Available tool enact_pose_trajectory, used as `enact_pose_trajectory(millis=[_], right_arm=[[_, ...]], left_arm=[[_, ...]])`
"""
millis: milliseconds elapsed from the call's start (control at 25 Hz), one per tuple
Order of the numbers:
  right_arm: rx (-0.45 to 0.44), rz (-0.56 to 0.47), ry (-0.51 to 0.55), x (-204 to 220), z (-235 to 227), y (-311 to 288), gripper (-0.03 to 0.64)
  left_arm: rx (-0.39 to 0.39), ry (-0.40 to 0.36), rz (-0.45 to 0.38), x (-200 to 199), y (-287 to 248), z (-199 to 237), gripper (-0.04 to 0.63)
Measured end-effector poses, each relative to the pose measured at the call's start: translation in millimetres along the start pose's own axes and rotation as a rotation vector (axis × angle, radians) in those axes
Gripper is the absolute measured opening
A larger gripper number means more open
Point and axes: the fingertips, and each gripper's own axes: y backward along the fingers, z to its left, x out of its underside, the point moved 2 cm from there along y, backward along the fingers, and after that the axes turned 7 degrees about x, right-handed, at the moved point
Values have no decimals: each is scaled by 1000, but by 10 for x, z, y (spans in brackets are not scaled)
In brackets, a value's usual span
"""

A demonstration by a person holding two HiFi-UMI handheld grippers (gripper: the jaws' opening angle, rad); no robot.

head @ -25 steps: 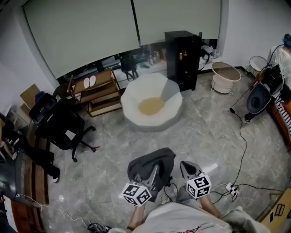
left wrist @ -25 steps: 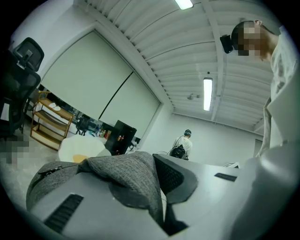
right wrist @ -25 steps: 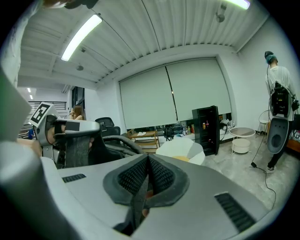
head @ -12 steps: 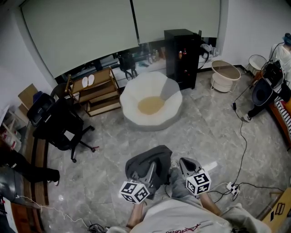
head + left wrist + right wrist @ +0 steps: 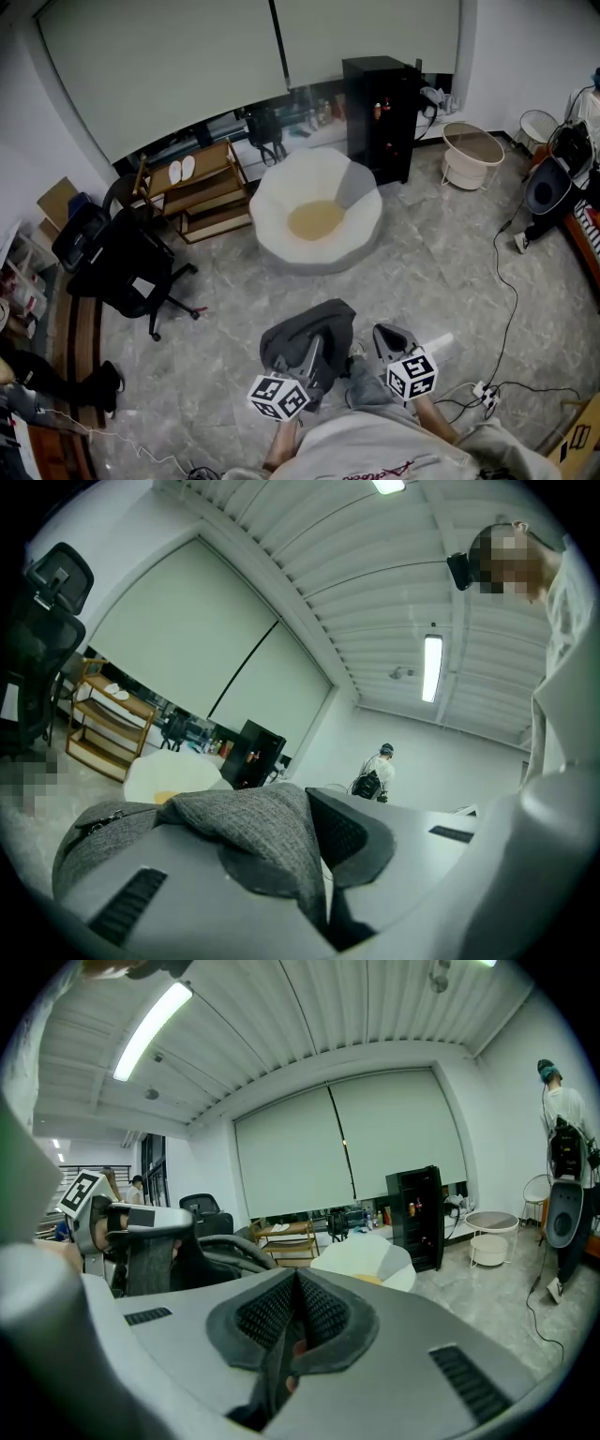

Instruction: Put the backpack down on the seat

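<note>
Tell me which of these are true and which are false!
1. The left hand-held gripper is pinching the grey backpack. True.
2. The backpack is lying on the white seat. False: it is held up over the floor, apart from the seat.
3. The seat has a yellowish middle. True.
4. The black cabinet stands left of the seat in the head view. False: it stands to the seat's right, by the window.

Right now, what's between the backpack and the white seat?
Only bare grey floor. The head view shows the stretch from backpack to seat with nothing lying on it.
</note>
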Motion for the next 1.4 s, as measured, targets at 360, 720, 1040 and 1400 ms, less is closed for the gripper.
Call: enact_pose_trajectory(millis=[360,720,1040,1400], right_arm=[[-14,23,-5,-199,-341,-750,28],[-30,7,-8,-646,-877,-1606,28],[-37,-5,-3,-941,-1341,-2247,28],[-66,42,-7,-902,-1672,-2661,28]], left_arm=[[-6,-2,12,-291,-610,465,40],[-12,-8,-1,-725,-1467,952,40],[-10,-15,-29,-1061,-2164,1325,40],[-32,11,-31,-1070,-2628,1584,40]])
